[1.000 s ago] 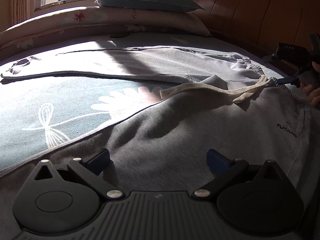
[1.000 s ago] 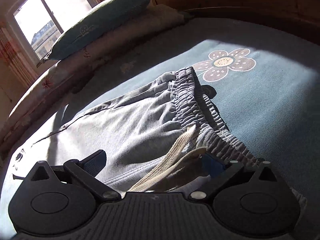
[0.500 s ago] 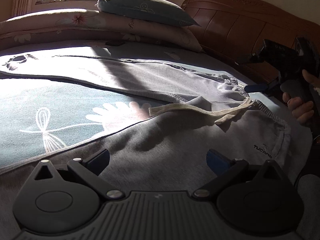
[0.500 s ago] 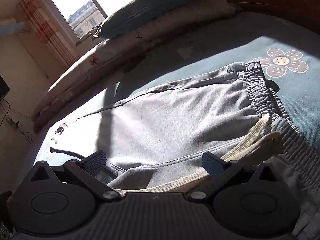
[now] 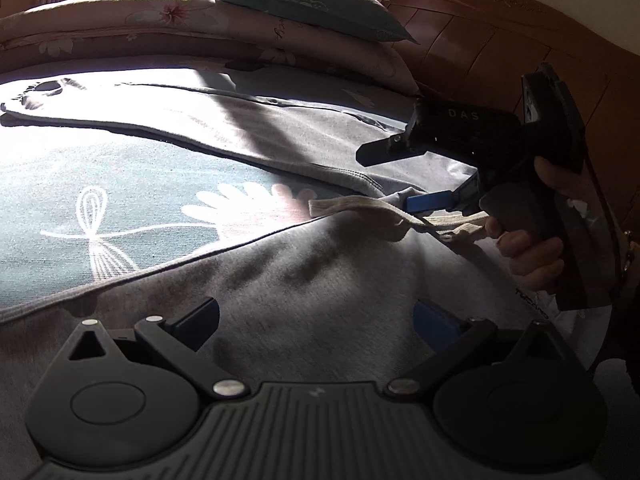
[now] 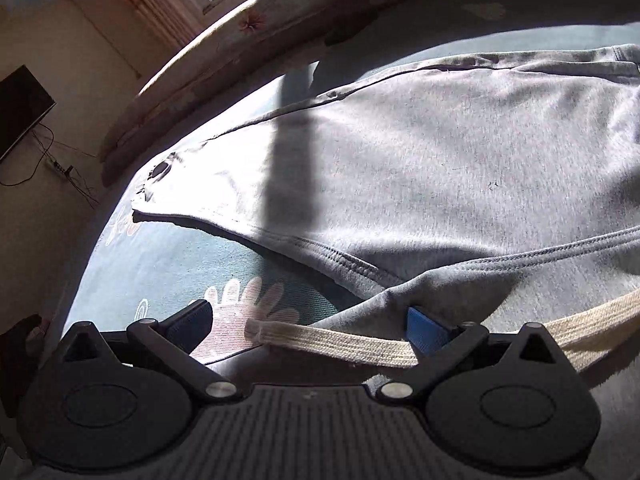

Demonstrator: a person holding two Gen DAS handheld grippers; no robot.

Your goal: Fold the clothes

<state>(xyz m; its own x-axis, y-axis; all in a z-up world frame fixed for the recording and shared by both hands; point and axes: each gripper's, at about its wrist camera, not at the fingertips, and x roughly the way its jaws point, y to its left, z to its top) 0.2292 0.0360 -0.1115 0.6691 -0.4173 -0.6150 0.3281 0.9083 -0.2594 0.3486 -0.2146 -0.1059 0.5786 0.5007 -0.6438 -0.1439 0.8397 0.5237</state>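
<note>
Nearest to where I stood, the left gripper hung low over the near leg of the grey sweatpants, its jaws spread wide with only cloth beneath them and nothing between them. The sweatpants lay spread flat on the bed, over a teal bedspread printed with white flowers, the 2 legs parted so that a wedge of bedspread showed between them.

Just beyond, the right gripper sat low at the crotch of the pants, held by a hand wrapped around its grip. Its jaws also stood well apart. In its own camera the cream drawstring ran across the gap between the 2 fingers, lying on the cloth; whether a blue pad touched it I could not tell. From the left camera, the same drawstring trailed across the upper part of the near leg, past the blue fingertip.

Farther off, the second leg stretched away in bright sun, crossed by 1 dark band of shadow. Behind it a long floral bolster ran along the bed with a teal pillow on top, beside a brown wooden headboard. A dark screen hung on the far wall.
</note>
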